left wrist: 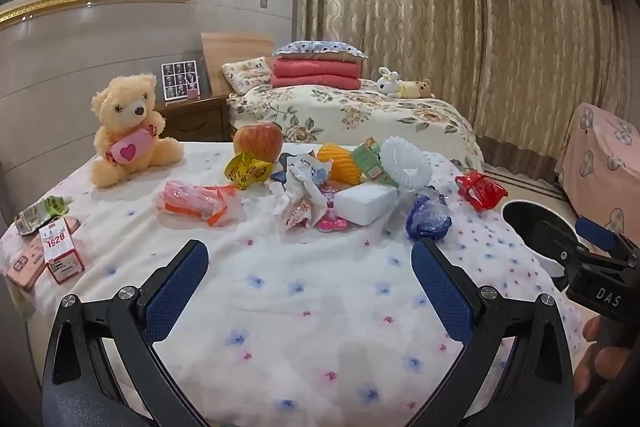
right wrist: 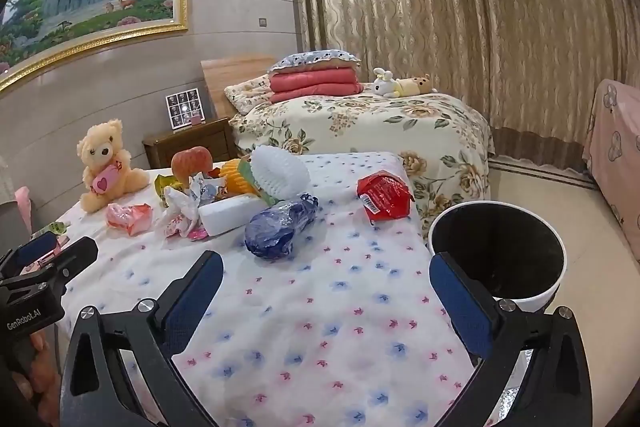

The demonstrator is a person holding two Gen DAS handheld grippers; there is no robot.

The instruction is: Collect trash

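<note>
Both grippers, left [left wrist: 310,281] and right [right wrist: 326,285], hover with jaws wide apart and empty above the flowered sheet [left wrist: 312,311]. The trash lies ahead of them: a crinkly blue wrapper [right wrist: 280,229] just beyond the right jaws, a glossy red packet [right wrist: 384,197] further out, and a heap of crumpled paper [left wrist: 300,199], a foam block [left wrist: 366,203] and ribbed white netting [left wrist: 406,159] ahead of the left jaws. The black-lined bin [right wrist: 498,251] stands right of the right jaws, off the bed.

Likely risks: thin film slipping from the pads, jaws pinching the soft sheet along with a wrapper, or the apple [left wrist: 258,141] and bear [left wrist: 128,131] being taken for trash.
</note>
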